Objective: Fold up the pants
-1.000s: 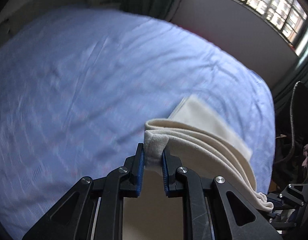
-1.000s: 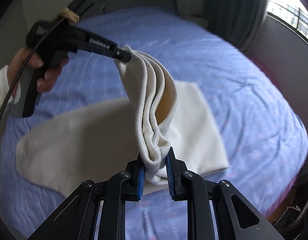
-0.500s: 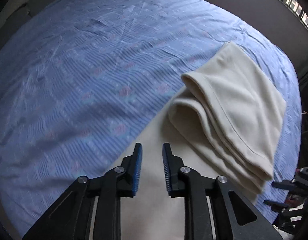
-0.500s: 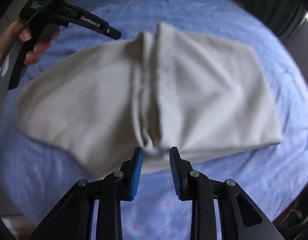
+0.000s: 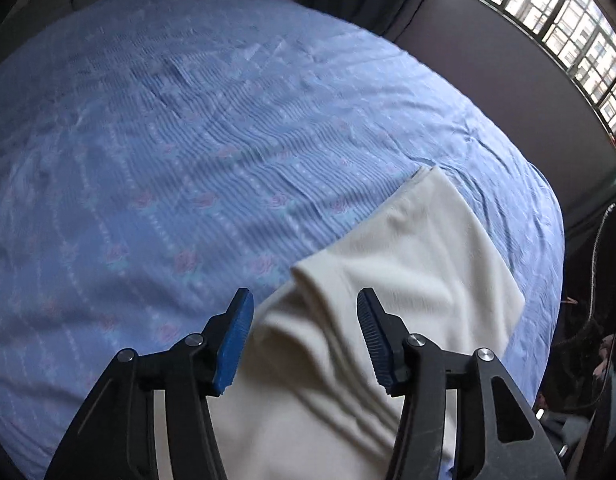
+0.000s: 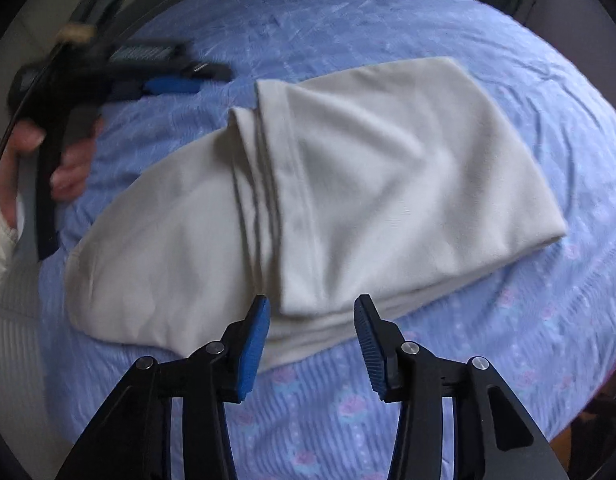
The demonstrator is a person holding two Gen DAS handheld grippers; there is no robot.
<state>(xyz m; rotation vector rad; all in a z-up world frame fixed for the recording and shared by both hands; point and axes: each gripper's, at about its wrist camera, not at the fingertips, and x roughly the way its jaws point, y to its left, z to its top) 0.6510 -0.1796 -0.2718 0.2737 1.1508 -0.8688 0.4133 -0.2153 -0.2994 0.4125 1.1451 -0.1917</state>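
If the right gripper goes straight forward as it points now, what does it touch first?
Most likely the cream pants: the open right gripper points at the near corner of their folded-over layer on the blue bedsheet. Depth is unclear.

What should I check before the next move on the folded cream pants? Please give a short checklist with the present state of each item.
1. Left gripper open and holding nothing: ok.
2. Right gripper open and holding nothing: ok.
3. Cream pants lie on the blue bedsheet, no part lifted: ok.
4. Folded top layer covers the lower part evenly: not ok, the lower layer sticks out to the left.
5. Top layer smooth: not ok, wrinkles show near the left gripper.
6. Far edges of the fold aligned: cannot tell.
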